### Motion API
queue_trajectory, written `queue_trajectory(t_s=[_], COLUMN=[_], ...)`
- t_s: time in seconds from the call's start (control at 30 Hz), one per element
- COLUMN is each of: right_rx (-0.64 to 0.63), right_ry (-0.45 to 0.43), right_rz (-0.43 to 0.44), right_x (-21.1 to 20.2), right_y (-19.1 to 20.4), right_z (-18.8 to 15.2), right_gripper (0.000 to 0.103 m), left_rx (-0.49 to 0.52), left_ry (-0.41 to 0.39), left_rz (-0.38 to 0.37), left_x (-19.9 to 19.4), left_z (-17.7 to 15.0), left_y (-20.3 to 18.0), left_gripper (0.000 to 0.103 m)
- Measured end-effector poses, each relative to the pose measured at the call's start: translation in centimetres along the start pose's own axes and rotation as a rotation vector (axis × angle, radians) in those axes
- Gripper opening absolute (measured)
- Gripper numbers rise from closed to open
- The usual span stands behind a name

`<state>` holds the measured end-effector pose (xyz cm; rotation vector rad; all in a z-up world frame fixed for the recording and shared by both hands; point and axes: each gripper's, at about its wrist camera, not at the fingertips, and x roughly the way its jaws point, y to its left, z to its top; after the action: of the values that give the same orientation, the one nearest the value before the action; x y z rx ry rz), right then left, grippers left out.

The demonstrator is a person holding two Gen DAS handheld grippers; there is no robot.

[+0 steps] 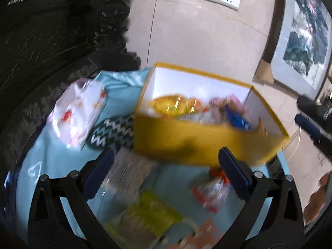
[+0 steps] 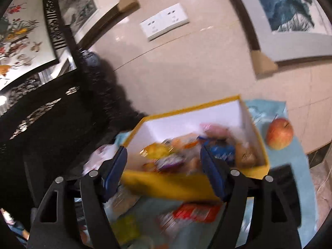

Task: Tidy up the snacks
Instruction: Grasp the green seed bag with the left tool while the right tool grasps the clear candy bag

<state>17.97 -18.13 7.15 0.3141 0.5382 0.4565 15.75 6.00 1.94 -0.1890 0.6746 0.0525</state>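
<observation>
Two grippers hang over a table draped in a light blue cloth (image 1: 51, 161): the left gripper (image 1: 166, 176) and the right gripper (image 2: 164, 172) both have their fingers spread wide with nothing between them. A yellow box (image 1: 186, 143) with a white inside sits toward the table's far edge, holding blurred snack packets (image 1: 176, 105). More loose packets (image 1: 211, 191) lie on the cloth near its front wall, and an apple (image 2: 279, 133) rests just beside its right wall.

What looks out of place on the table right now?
An apple sits alone beside the yellow box, and several snack packets, including a red one, lie loose on the blue cloth outside the box.
</observation>
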Motion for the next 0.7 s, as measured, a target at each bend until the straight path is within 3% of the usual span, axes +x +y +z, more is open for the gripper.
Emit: queue_trajectory(t_s=[0.17,0.3,0.47,0.6,0.7], right_rx=[-0.017,0.024,0.091,0.082,0.108], right_ry=[0.054,0.088,0.127,0.225,0.218], right_rz=[-0.08,-0.135,-0.1,-0.105,-0.092], right_x=[-1.7,-1.5,0.2,2.0,1.9], right_y=[0.3,-0.2,-0.9,-1.3,-1.7], right_z=[-2.5,-5.0,-8.0,-9.3,-9.5], right_gripper=[0.077,0.089,0.09,0.09,0.09], left_rx=[0.02,0.069,0.106,0.188,0.26], left_ry=[0.057,0.108,0.171,0.204,0.24], left_rz=[-0.014,0.014,0.028,0.022,0.013], left_x=[-0.2,0.1,0.9,2.0,3.2], left_z=[-2.7,-5.2,-8.1,-9.7,-10.6], left_y=[1.6,2.2,3.0,2.0,0.3], left_gripper=[0.101,0.101,0.101,0.101,0.101])
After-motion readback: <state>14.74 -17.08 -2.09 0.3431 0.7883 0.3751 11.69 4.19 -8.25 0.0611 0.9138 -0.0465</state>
